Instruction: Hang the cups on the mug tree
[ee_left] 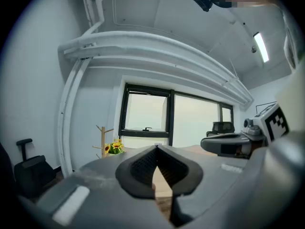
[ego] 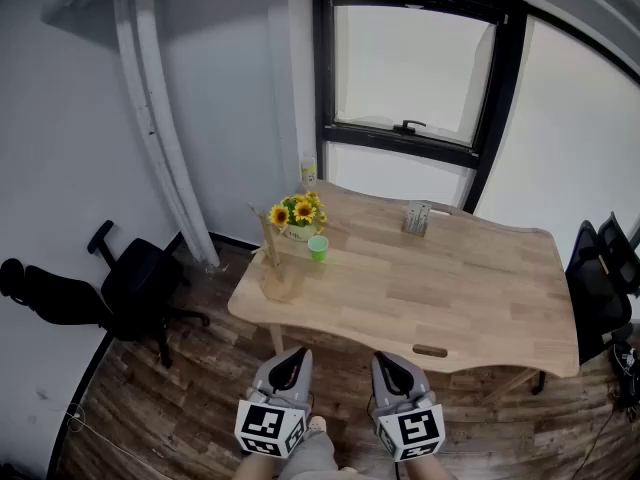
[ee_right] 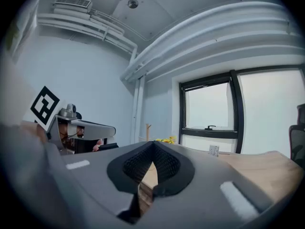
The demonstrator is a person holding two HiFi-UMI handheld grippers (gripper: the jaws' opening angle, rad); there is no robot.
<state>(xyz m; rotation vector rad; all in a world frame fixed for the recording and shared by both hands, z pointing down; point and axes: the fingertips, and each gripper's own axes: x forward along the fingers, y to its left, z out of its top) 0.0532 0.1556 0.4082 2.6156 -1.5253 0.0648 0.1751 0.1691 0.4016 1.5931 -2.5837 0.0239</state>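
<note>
1. Tools: the grey left tool (ego: 292, 358) and the grey right tool (ego: 391, 361), each carrying a marker cube at its rear, sit side by side low in the head view. Both are off the near edge of the light rectangular wooden counter (ego: 480, 288) and above the dark plank floor (ego: 180, 398).
2. Left tool state: in the left gripper view the black ribbed pads (ee_left: 143, 163) meet at their tips. The jaws are closed and nothing is gripped.
3. Right tool state: in the right gripper view the black ribbed pads (ee_right: 164, 163) also meet at their tips. The jaws are closed and nothing is gripped.
4. Mug tree: the slim light-wood mug tree (ego: 270, 240) stands upright on its round base at the counter's near left corner, well apart from both tools.
5. Cup: the small green cup (ego: 318, 248) stands on the counter just to the right of the mug tree. It is directly in front of the pot of yellow sunflowers (ego: 300, 211).
6. Other items:
   - A small pale patterned object (ego: 417, 218), too small to identify, stands near the far edge.
   - A small brown oval item (ego: 430, 351) lies near the near edge, ahead of the right tool.
7. Surroundings:
   - A black-framed window (ego: 410, 68) is behind the counter.
   - A black office chair (ego: 130, 288) stands to the left of the counter.
   - A second black chair (ego: 600, 278) stands to the right.
</note>
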